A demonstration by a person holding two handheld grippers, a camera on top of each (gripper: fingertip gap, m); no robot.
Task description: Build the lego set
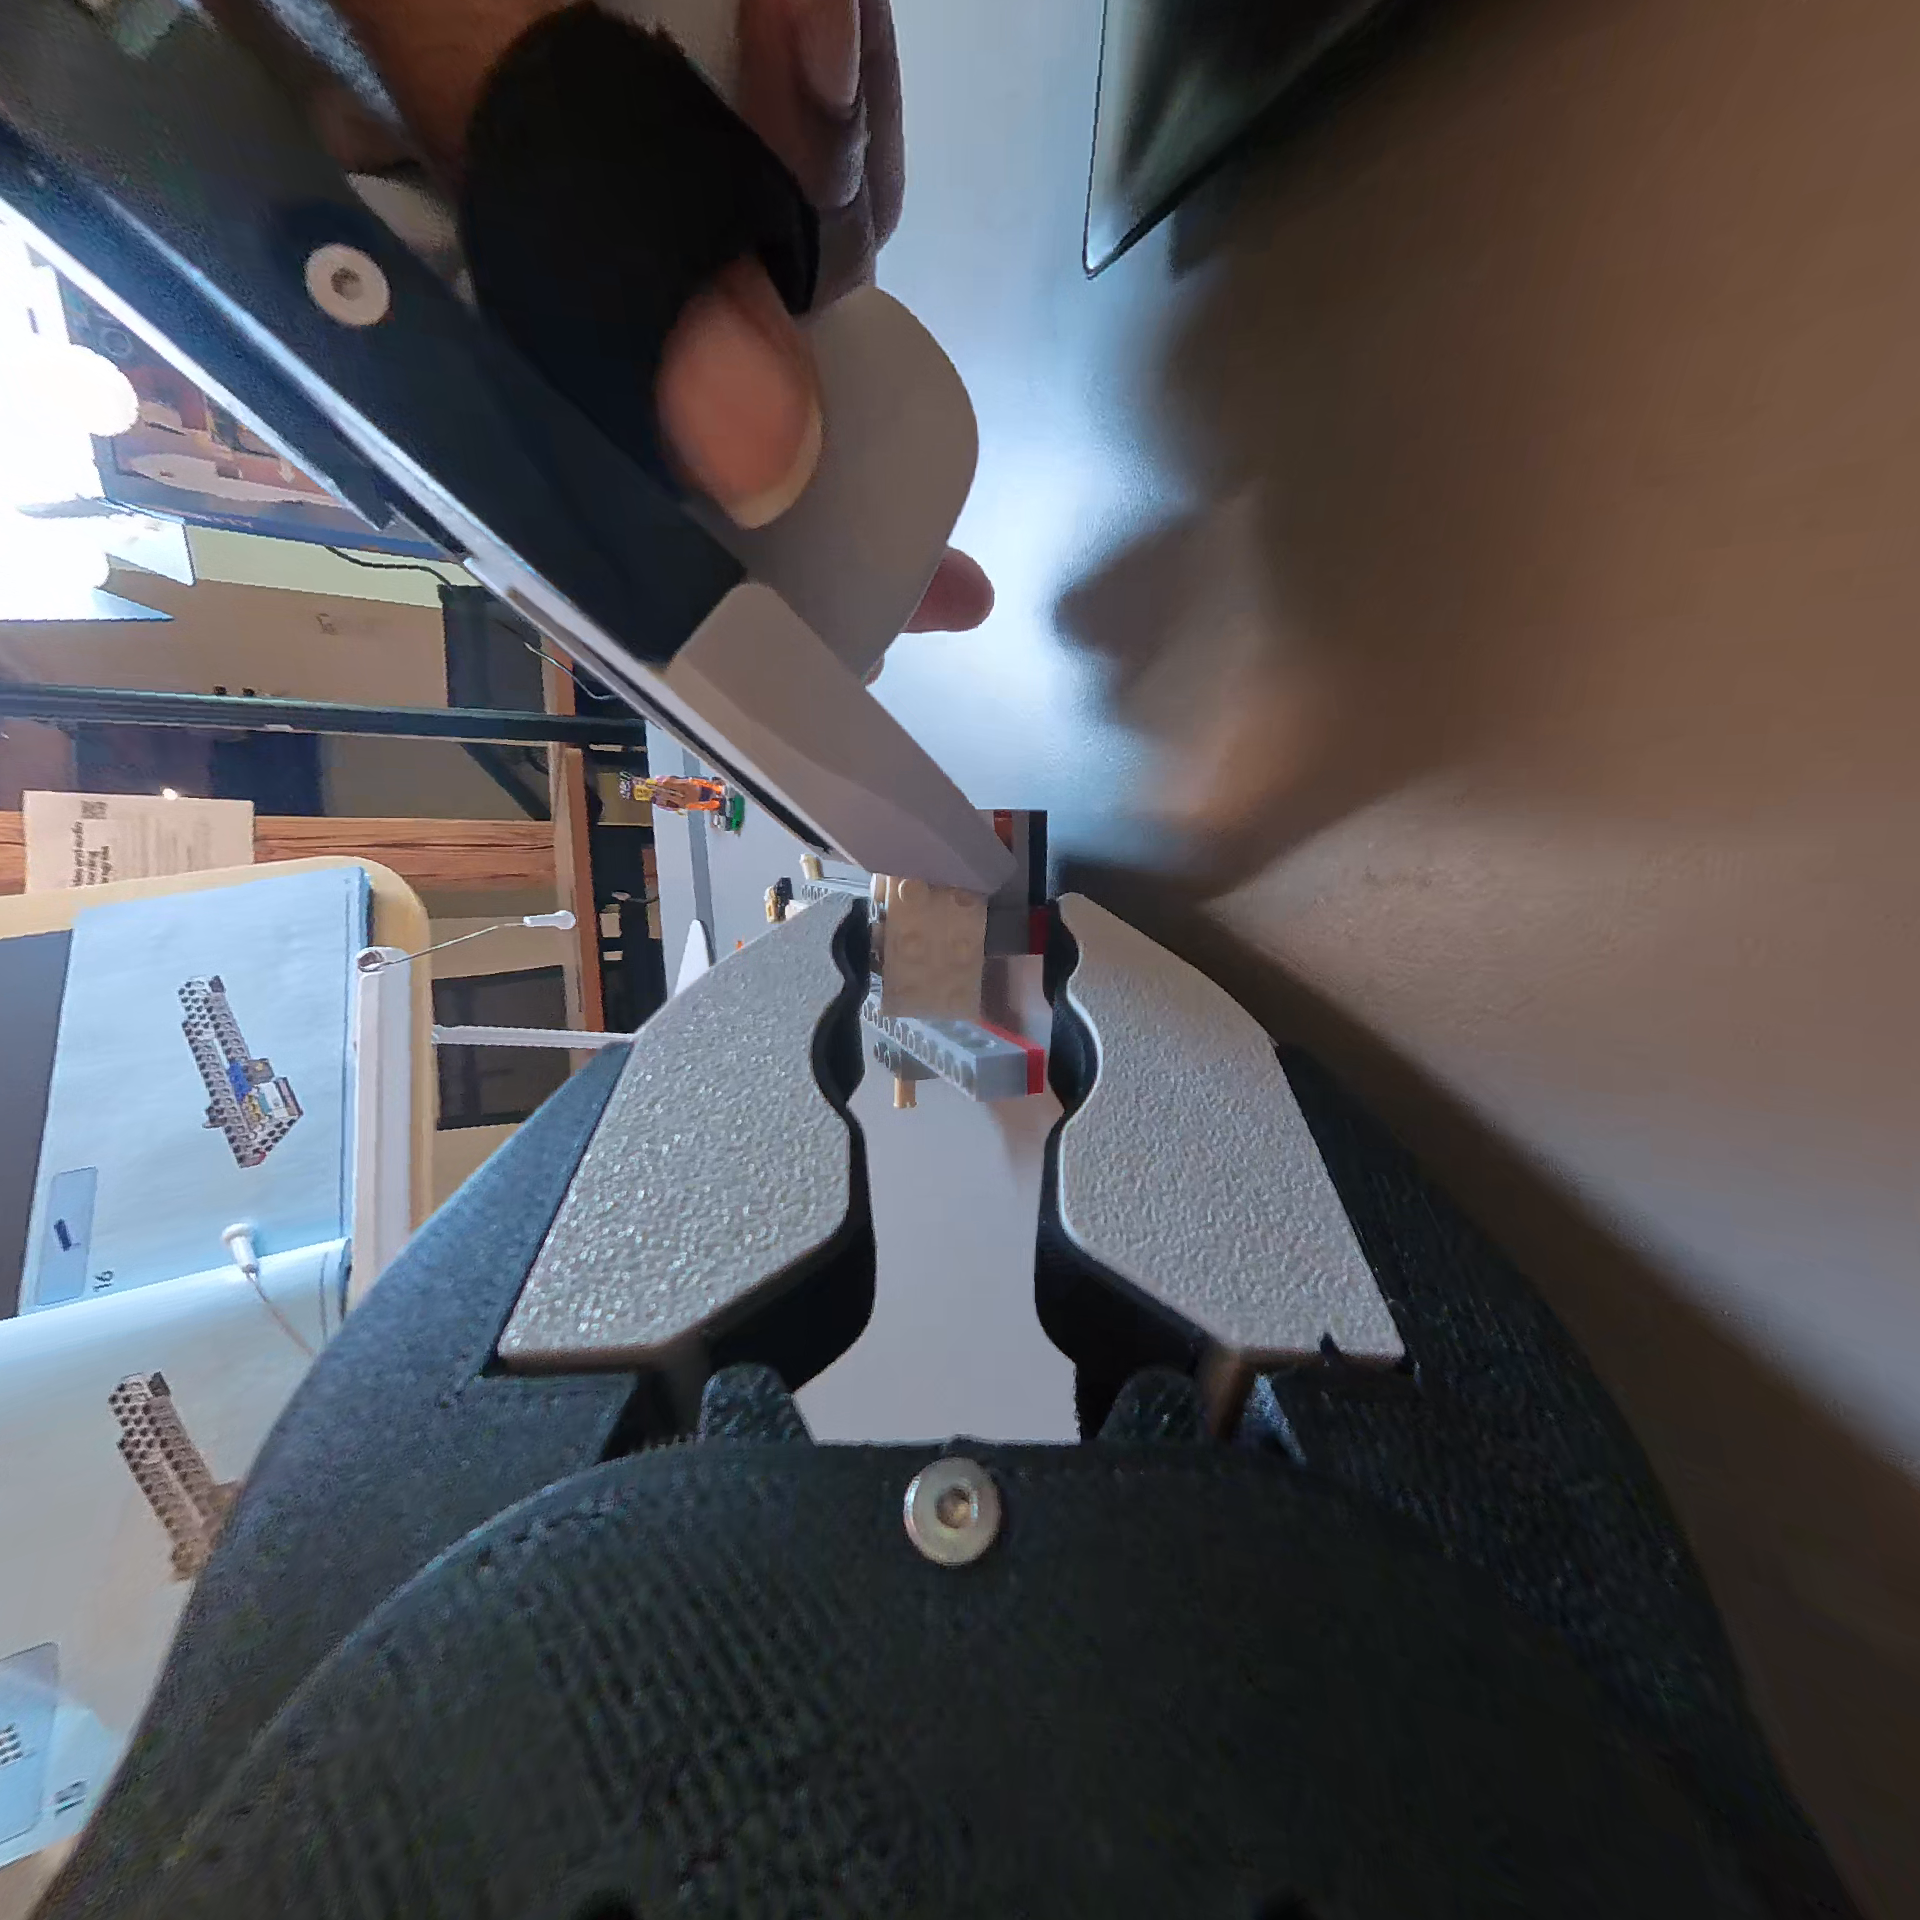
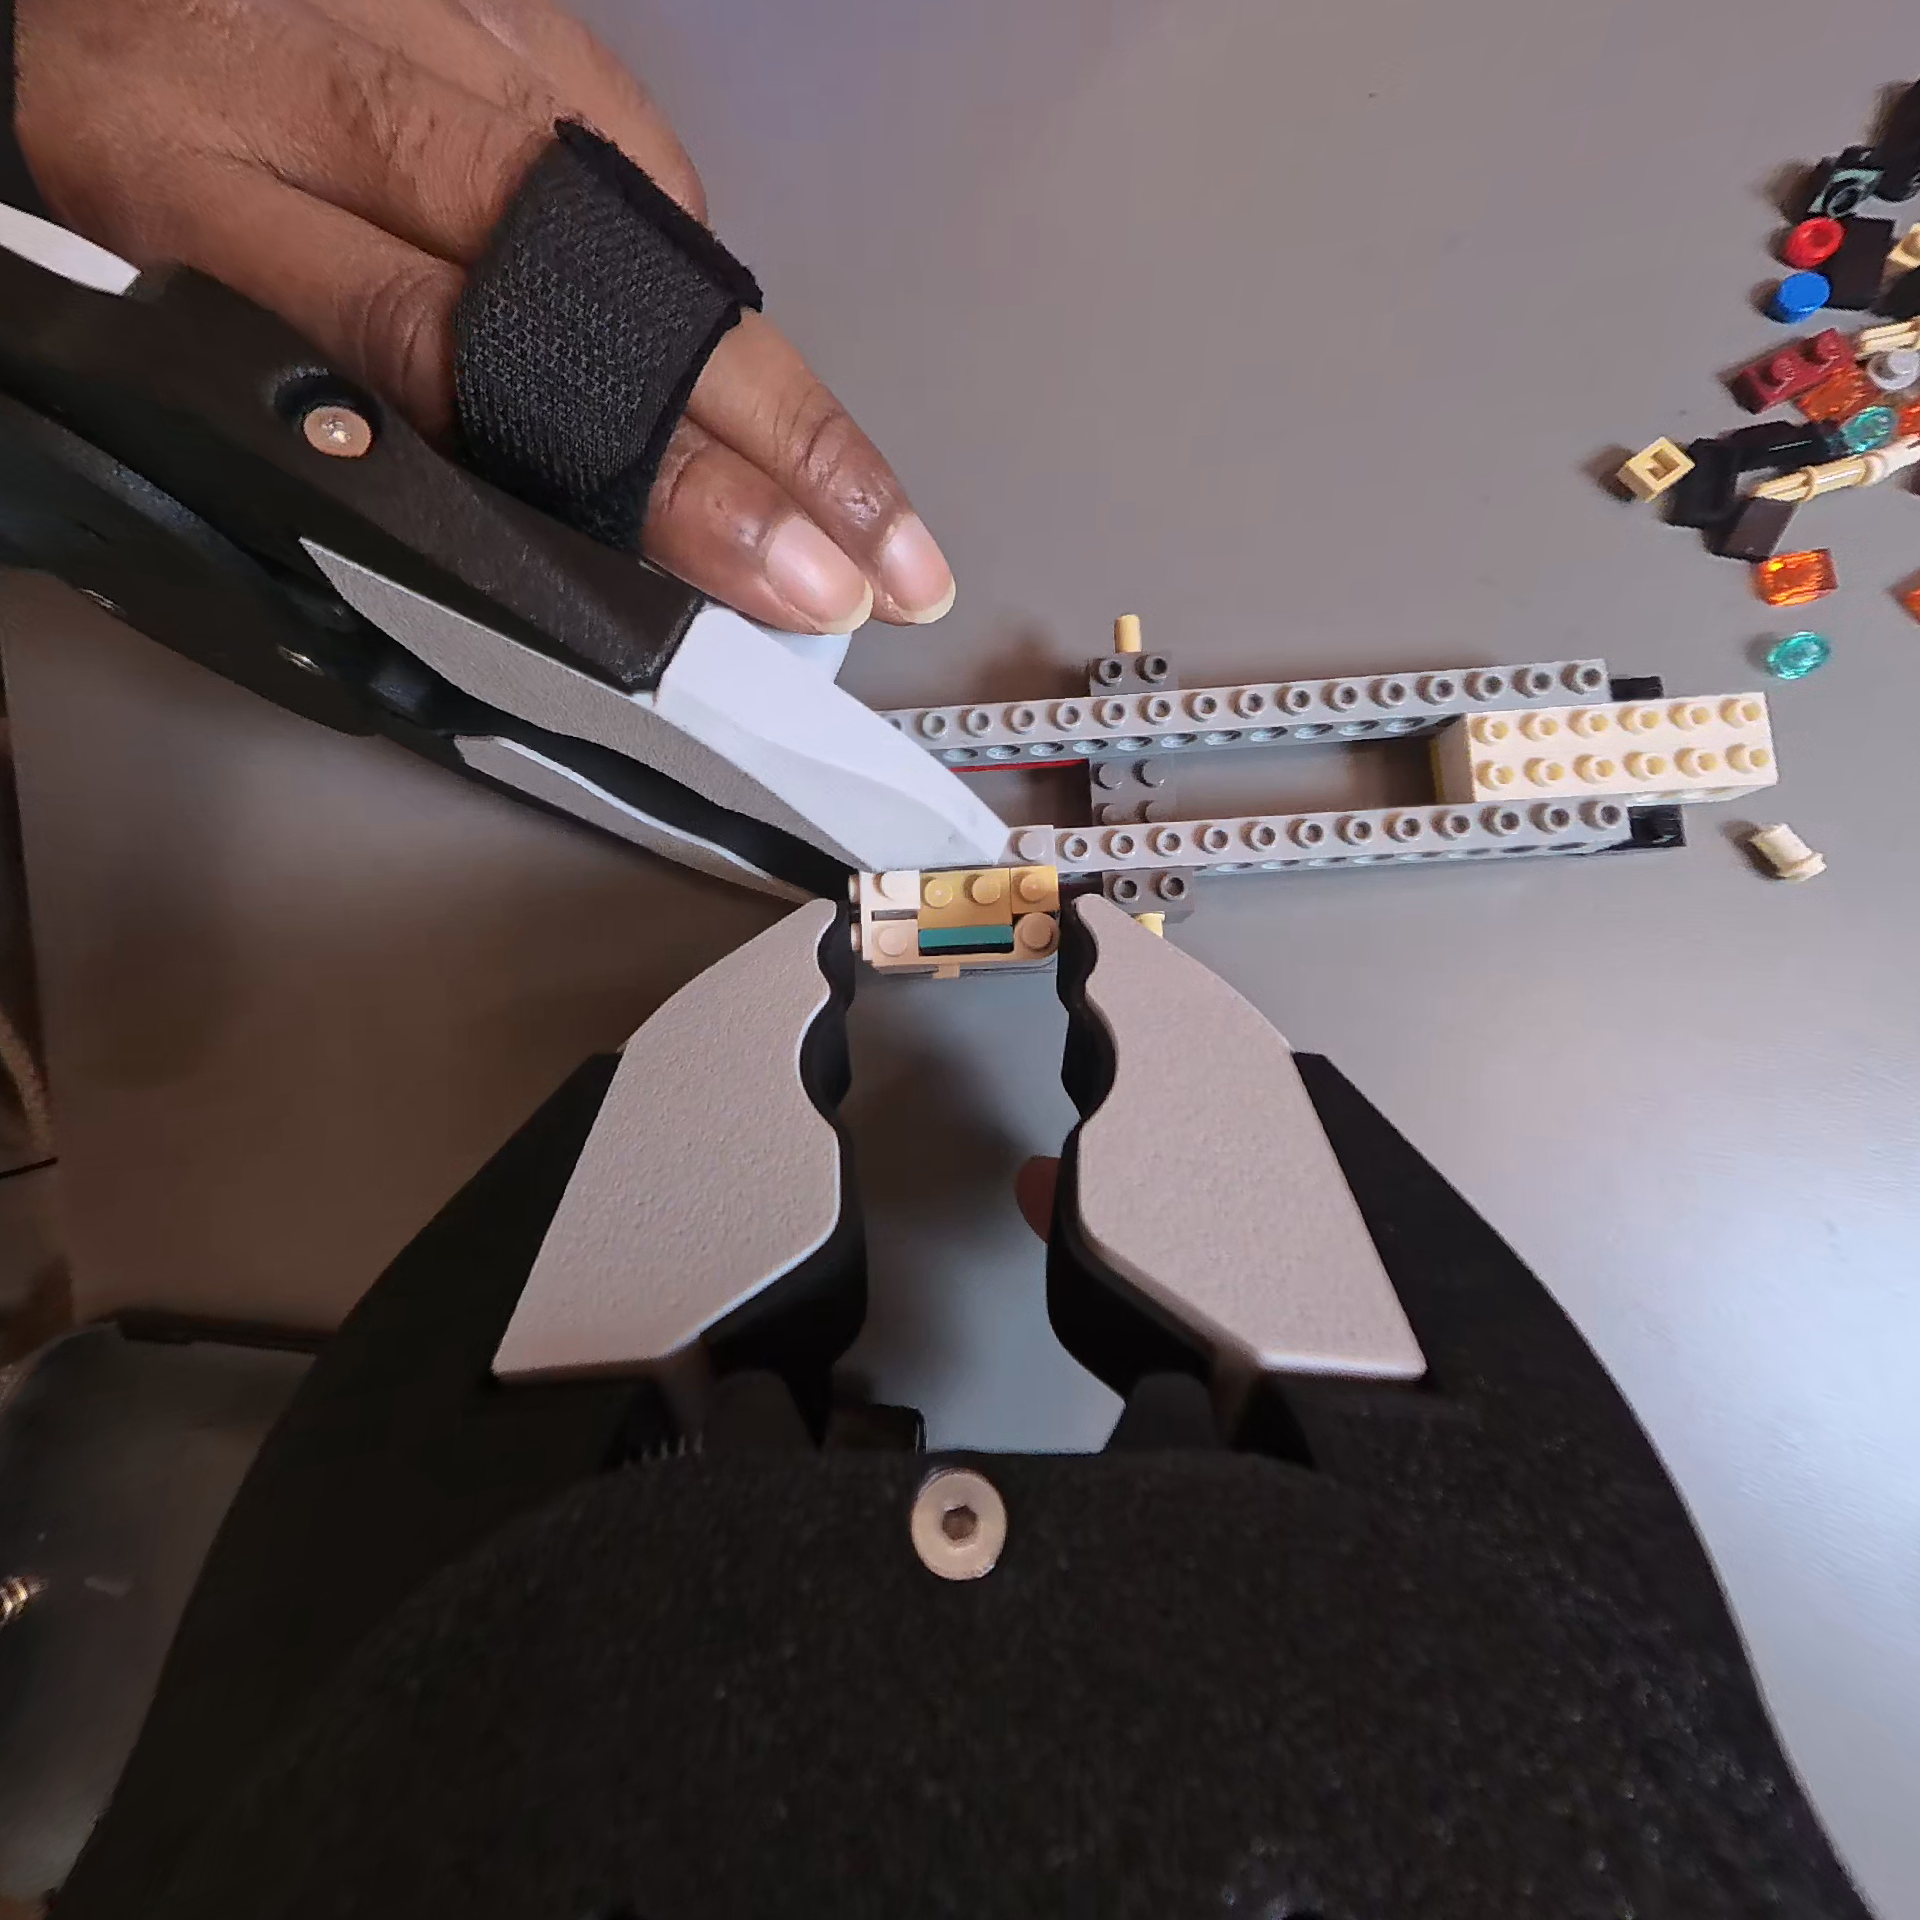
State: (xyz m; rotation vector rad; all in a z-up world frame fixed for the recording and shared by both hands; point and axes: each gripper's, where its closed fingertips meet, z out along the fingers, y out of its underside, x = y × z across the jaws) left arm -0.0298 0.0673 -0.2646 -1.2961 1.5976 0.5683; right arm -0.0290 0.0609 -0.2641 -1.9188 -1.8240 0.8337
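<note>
The right gripper (image 2: 956, 935) clamps the small tan-and-teal brick sub-assembly (image 2: 961, 923) against the near rail of the long grey studded frame (image 2: 1247, 774) on the table, so press squarely while the left gripper (image 1: 956, 971), closed on the frame's end, braces it.

Light was soft and even on the grey desk (image 2: 1351, 312), with faint shadows under the bricks. In the left wrist view a window area (image 1: 62, 395) at the upper left was blown out white, and the right half smeared into brown blur. Both views bent strongly at the edges; loose pieces (image 2: 1829, 395) were slightly blurred.
</note>
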